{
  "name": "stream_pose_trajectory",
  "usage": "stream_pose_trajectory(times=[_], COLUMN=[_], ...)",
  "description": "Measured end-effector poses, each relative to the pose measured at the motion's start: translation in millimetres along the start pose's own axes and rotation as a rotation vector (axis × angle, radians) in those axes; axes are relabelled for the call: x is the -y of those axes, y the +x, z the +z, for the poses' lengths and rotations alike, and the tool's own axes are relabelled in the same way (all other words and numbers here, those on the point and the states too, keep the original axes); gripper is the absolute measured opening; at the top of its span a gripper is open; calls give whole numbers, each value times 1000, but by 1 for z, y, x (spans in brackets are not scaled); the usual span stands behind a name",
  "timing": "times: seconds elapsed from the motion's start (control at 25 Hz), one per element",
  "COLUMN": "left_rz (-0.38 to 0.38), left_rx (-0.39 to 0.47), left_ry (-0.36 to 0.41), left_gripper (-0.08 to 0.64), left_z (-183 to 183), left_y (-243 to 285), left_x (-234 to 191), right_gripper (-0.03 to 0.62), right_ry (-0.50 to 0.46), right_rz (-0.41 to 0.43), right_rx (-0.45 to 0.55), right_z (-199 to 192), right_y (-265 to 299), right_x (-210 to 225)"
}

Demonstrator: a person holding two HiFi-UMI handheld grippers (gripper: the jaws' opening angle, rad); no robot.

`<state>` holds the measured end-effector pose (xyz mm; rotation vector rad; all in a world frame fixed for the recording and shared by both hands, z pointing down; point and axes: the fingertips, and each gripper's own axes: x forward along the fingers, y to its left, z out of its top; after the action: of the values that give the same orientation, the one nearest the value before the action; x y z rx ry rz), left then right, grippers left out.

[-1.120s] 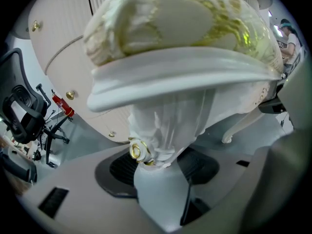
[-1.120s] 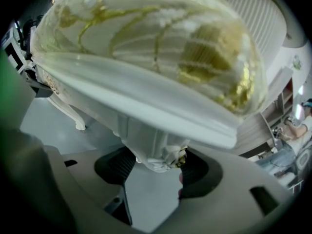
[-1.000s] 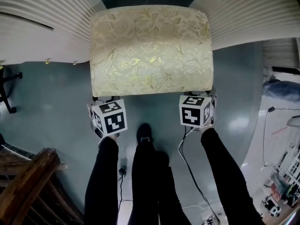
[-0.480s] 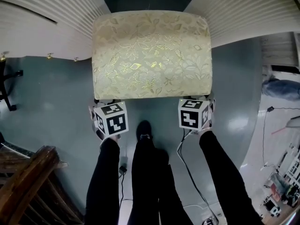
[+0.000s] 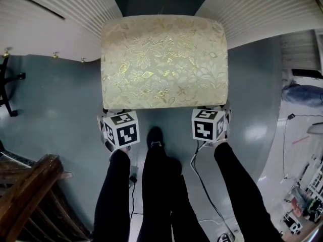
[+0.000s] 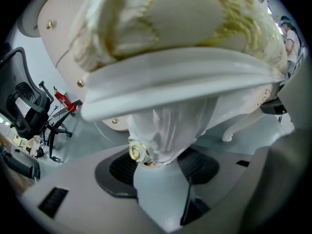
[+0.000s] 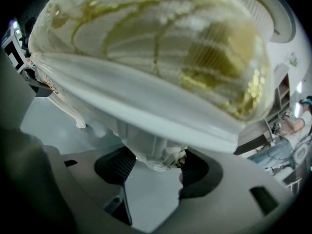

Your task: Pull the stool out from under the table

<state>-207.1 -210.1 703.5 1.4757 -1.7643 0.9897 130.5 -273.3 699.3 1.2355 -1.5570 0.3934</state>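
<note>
The stool (image 5: 164, 59) is seen from above in the head view, standing on the grey floor (image 5: 50, 100) directly ahead of the person. Its cream seat with gold leaf pattern is rectangular. The long axis of the seat runs left to right across the view, and one long edge is turned toward the person. The far long edge lies at the gap between the two white ribbed parts of the table (image 5: 60, 29). Most of the seat is out from between those parts and in plain sight.

The left gripper (image 5: 113, 113) is placed at the seat's near left corner, and the right gripper (image 5: 221, 110) at its near right corner. Both are pointed steeply downward, beneath the seat edge.

In the left gripper view, the carved white left front leg (image 6: 163, 130) with its gold ornament is clamped between the dark pads (image 6: 122, 167), and the seat is overhead. In the right gripper view, the right front leg (image 7: 151, 152) is likewise clenched between the pads (image 7: 114, 165), just below the seat rail.
</note>
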Motion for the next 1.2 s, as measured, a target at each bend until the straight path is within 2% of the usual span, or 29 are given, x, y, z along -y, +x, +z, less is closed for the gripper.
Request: stream_pose_trajectory(times=[0.32, 0.56, 0.92, 1.0, 1.2], left_rz=[15, 49, 45, 39, 21], left_rx=[-18, -25, -73, -77, -70], left_ry=[6, -24, -63, -72, -90], left_gripper=[269, 268, 268, 268, 264], left_z=[0, -5, -42, -46, -49], left_y=[-7, -12, -31, -34, -48], left_x=[-1, -2, 2, 4, 9], right_gripper=[281, 282, 284, 265, 231], right_ry=[-3, 7, 15, 23, 57], right_rz=[7, -26, -56, -59, 16], right_rx=[-18, -27, -23, -22, -19], right_z=[-1, -2, -7, -11, -22], right_y=[0, -1, -13, -19, -42], right_x=[0, 1, 3, 3, -14])
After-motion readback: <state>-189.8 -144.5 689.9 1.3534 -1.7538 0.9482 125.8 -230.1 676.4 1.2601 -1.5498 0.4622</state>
